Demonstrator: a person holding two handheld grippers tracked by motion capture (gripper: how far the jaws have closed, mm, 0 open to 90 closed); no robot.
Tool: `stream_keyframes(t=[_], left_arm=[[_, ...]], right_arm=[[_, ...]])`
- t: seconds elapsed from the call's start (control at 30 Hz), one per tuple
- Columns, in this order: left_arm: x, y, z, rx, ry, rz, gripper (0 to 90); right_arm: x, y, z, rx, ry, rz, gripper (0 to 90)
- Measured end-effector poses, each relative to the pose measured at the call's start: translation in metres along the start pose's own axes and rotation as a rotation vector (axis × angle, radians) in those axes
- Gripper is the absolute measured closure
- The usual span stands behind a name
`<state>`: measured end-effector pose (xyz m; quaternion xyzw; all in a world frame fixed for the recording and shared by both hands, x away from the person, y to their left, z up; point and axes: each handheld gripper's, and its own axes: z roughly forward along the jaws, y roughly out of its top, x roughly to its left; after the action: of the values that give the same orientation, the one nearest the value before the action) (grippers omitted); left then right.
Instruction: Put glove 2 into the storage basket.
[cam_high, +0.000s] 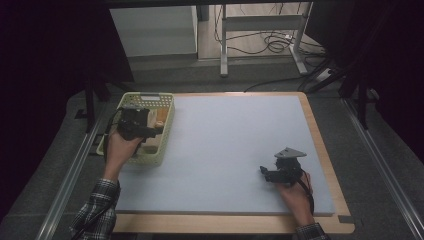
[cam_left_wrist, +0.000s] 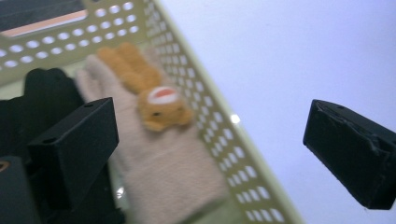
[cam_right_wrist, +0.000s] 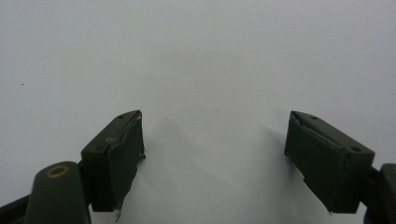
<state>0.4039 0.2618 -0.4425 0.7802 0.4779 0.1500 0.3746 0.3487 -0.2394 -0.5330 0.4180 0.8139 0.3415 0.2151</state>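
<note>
One pale pink knitted glove (cam_left_wrist: 163, 163) with an orange plush animal (cam_left_wrist: 156, 100) lying on it rests in the pale green perforated basket (cam_left_wrist: 224, 140), just below and between the left gripper (cam_left_wrist: 210, 140)'s jaws in the left gripper view, nearer the jaw on the left of that view. Those jaws stand spread wide with nothing between their pads; one hangs over the inside of the basket, the other out past the basket's long wall over the bare mat. A dark item (cam_left_wrist: 46, 93), too blurred to name, lies in the basket behind the nearer jaw, beside the glove. In the high view the left gripper (cam_high: 134, 125) is held over the basket (cam_high: 167, 122), whose far end reaches beyond the gripper, and the orange toy (cam_high: 159, 125) shows just past its tip. The basket sits at the left edge of the light blue mat (cam_high: 225, 150) covering the wooden table (cam_high: 320, 145). Well apart from it, toward the mat's right near corner, the right gripper (cam_high: 265, 172) is held low over bare mat, its jaws likewise spread wide and empty in the right gripper view (cam_right_wrist: 212, 154), with shadows of both jaws on the surface beneath them
</note>
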Motion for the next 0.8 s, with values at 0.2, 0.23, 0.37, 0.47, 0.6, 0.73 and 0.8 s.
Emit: stream_keyframes(t=[0.2,0.23,0.37,0.47,0.6,0.73,0.8], left_arm=[[-0.017,-0.001,0.000,-0.008,-0.040,0.035,3.2],[-0.023,-0.003,0.000,-0.012,-0.056,0.051,3.2],[-0.037,-0.006,0.003,-0.021,-0.083,0.081,3.2],[-0.048,-0.009,0.005,-0.029,-0.104,0.101,3.2],[-0.065,-0.012,0.007,-0.041,-0.135,0.134,3.2],[-0.082,-0.017,0.009,-0.053,-0.168,0.166,3.2],[-0.087,-0.019,0.010,-0.056,-0.176,0.176,3.2]], right_arm=[[0.000,0.000,0.000,0.002,-0.001,-0.001,19.3],[0.000,0.000,0.000,0.002,0.000,-0.001,19.3],[0.000,0.000,0.000,0.002,-0.001,-0.001,19.3],[0.000,0.000,0.000,0.002,-0.001,-0.002,19.3],[0.000,0.000,0.000,0.001,0.000,-0.002,19.2],[0.000,0.000,0.000,0.001,0.000,-0.001,19.3],[0.000,0.000,0.000,0.001,0.000,-0.001,19.2]])
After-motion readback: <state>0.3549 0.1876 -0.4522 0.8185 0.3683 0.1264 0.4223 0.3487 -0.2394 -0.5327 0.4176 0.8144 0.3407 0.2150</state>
